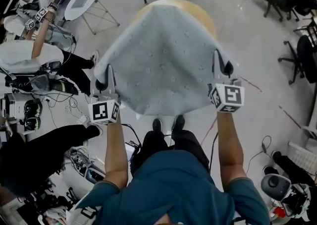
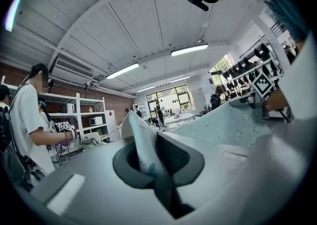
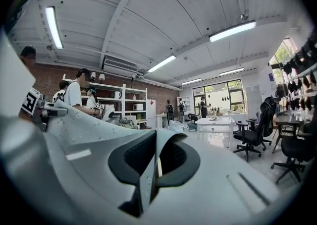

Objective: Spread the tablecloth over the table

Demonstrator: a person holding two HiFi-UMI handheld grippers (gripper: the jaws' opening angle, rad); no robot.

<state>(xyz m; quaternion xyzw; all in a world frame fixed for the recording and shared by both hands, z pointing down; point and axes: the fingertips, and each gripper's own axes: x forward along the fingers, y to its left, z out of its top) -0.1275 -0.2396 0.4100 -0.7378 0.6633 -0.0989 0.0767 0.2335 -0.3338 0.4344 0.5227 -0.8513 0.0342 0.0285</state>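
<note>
The pale blue tablecloth (image 1: 163,65) lay across most of the round wooden surface (image 1: 210,18), leaving its far rim bare. The left gripper (image 1: 107,81) and right gripper (image 1: 221,66) each had jaws pinched tight on a near corner of the cloth, held off the near edge.

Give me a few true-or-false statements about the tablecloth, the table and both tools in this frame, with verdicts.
1. The left tool is shut on a corner of the tablecloth. True.
2. The right tool is open and holds nothing. False: it is shut on the other near corner of the tablecloth.
3. The tablecloth is dark red. False: it is pale blue-grey with small dots.
4. Part of the table shows uncovered at its far rim. True.
5. The table is square. False: its visible rim is rounded.
</note>
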